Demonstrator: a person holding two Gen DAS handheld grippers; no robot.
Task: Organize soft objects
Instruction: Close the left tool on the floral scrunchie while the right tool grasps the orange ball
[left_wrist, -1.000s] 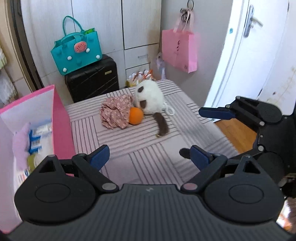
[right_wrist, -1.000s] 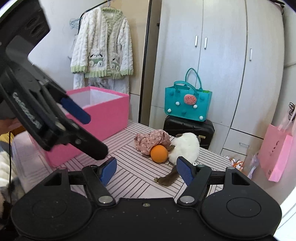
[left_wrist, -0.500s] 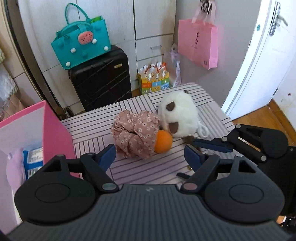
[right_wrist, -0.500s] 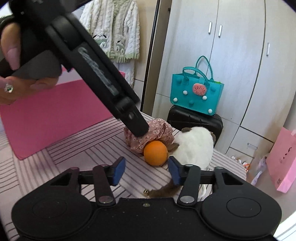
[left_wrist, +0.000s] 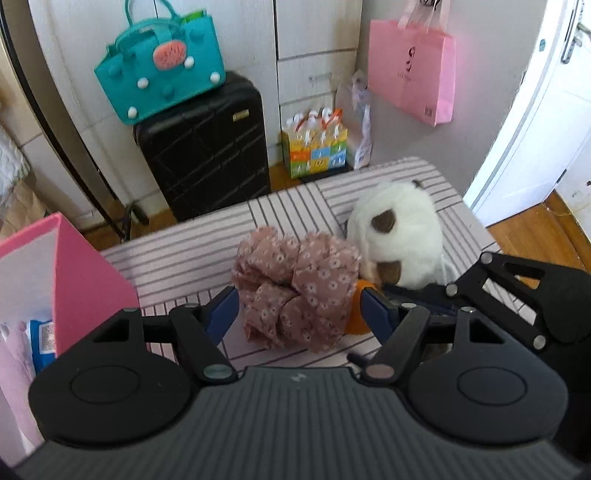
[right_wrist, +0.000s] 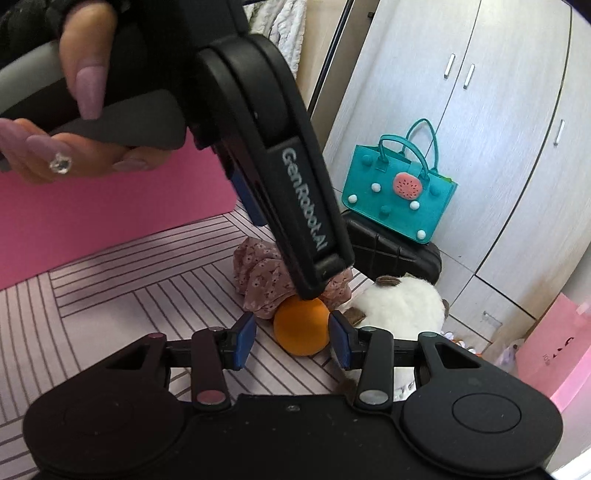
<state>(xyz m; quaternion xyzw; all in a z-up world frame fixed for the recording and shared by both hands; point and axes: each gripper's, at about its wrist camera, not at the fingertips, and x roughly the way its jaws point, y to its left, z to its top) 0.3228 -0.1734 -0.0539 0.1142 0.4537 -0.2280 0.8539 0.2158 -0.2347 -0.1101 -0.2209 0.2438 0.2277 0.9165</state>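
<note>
Left gripper (left_wrist: 300, 313) part open, jaws just been closing — floral cloth (left_wrist: 295, 288) between the pads, left pad close beside it, grip not confirmed. Right gripper (right_wrist: 292, 338) narrower, jaws just been closing too, straddling orange ball (right_wrist: 302, 325); small gaps visible both sides, so not clamped yet. Ball tucked against cloth's near edge, both roughly mid-table (left_wrist: 177, 258). White plush (left_wrist: 399, 236) just behind ball, toward the table's far right corner, touching cloth. Pink box (left_wrist: 85, 280) at the left edge, packets inside. Hand (right_wrist: 74, 122) wrapped round left gripper's handle in right view. Beyond far edge — black suitcase (left_wrist: 207, 147) with teal bag (left_wrist: 162, 66) on top, pink bag (left_wrist: 413, 70) hanging on wall.
</note>
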